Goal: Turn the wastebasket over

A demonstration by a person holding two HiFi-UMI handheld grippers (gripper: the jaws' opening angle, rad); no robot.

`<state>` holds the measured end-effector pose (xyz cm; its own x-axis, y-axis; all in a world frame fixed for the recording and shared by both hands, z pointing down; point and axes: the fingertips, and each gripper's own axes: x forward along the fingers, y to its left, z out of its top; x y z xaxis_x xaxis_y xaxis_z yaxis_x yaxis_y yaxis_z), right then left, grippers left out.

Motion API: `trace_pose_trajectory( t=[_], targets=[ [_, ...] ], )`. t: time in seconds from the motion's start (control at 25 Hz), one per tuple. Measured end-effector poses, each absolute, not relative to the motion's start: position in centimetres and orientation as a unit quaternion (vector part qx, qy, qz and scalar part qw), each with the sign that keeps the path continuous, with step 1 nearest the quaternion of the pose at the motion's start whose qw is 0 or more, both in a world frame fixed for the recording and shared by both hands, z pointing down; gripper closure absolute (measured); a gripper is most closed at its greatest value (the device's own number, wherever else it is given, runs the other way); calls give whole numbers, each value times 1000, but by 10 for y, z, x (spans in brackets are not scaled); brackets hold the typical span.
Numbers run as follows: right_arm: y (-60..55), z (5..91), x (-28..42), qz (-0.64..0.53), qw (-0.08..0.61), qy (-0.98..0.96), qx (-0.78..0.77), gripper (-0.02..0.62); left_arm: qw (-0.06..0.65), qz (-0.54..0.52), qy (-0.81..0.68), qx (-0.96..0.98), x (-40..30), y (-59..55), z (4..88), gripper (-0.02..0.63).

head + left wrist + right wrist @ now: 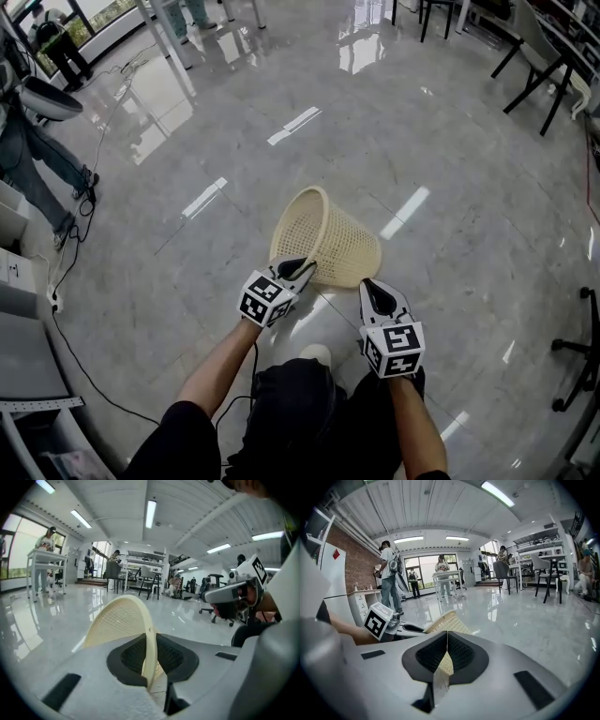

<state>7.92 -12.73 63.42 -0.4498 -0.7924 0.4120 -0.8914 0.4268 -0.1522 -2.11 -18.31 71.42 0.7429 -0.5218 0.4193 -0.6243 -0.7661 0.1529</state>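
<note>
A cream mesh wastebasket (330, 240) is tipped on its side over the glossy floor, with its open mouth toward the upper left and its base to the right. My left gripper (305, 270) is shut on the near edge of its rim. In the left gripper view the thin rim (149, 651) runs upright between the pads and the basket (117, 620) spreads away to the left. My right gripper (373, 284) is shut and empty, just in front of the basket's base. In the right gripper view the basket (449, 621) lies a little beyond my right gripper (446, 634).
A black cable (70, 309) runs over the floor at the left beside a grey cabinet (19, 281). A person's legs (37, 178) stand at the far left. Black chairs and table legs (534, 75) stand at the upper right. My own shoe (315, 354) is below the basket.
</note>
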Motion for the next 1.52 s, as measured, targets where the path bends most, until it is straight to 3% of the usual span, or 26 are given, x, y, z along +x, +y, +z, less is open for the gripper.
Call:
trace_pose_trajectory(
  t=[0.16, 0.48, 0.84, 1.32, 1.52],
  targets=[
    [-128, 653, 64, 186, 131, -849, 476, 583, 199, 134, -352, 905, -58, -170, 729, 555],
    [-136, 726, 54, 236, 198, -846, 436, 570, 235, 138, -397, 877, -125, -145, 772, 541],
    [-168, 776, 44, 275, 203, -830, 442, 322, 219, 172, -399, 874, -153, -138, 789, 523],
    [-187, 832, 48, 365, 209, -800, 427, 305, 145, 206, -433, 865, -163, -152, 769, 520],
    [-188, 835, 42, 391, 178, -808, 403, 305, 154, 201, -453, 855, -162, -158, 765, 527]
  ],
)
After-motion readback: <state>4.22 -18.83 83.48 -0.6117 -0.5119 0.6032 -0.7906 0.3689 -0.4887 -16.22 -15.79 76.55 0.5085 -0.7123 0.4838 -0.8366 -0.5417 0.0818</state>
